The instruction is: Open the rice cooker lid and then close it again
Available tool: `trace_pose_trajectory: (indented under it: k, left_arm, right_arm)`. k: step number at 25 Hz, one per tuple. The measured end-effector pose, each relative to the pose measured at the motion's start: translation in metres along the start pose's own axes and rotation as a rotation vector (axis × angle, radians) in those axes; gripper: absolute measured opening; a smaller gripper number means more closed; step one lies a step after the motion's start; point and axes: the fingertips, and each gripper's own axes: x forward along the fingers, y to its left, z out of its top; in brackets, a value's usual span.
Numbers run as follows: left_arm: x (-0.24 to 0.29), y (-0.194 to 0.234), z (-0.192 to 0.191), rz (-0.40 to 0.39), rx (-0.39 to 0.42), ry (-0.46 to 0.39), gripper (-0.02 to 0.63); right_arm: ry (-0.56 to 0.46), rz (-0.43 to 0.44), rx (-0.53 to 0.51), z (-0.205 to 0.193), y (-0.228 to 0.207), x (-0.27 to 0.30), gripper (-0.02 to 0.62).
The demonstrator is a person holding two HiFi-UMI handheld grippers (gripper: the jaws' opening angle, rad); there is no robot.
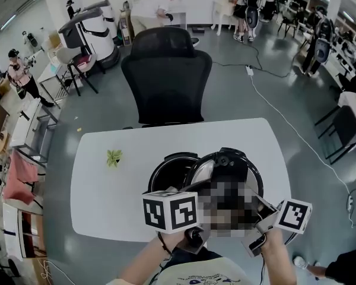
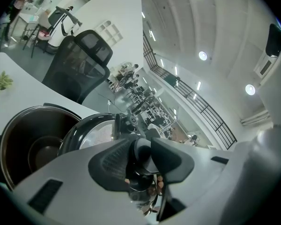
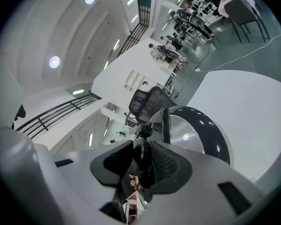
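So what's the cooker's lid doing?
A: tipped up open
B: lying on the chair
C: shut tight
A: the lid stands tilted up off the cooker, so you can see down into it.

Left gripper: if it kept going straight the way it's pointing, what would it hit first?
The rice cooker lid. The left gripper looks closed on a dark part of its near edge, so pushing on would drive into the raised lid, though depth is unclear.
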Motion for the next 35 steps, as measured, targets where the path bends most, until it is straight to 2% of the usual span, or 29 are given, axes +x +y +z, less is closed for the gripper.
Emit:
trace_pose_trajectory:
  k: [12, 19, 27, 35]
  left_arm:
    - [0.031, -0.036, -0.027, -0.064, 0.022, 0.075, 0.153]
    - [0.040, -0.043, -0.035, -0.085, 0.036, 0.106, 0.155]
    - [0.036, -0.045, -0.033, -0.072, 0.031, 0.101, 0.155]
    - [0.019, -0.035, -0.019, -0.031, 0.013, 0.051, 0.153]
  right_arm:
    - [-0.098, -0.050, 0.020, 0.018, -0.014, -0.050, 0.132]
    - [-0.137, -0.074, 0.032, 0.020, -0.021, -0.064, 0.132]
    - [-0.124, -0.069, 0.034, 0.020, -0.017, -0.064, 0.132]
    - [-0.066, -0.033, 0.026, 0.014, -0.006, -0.044, 0.130]
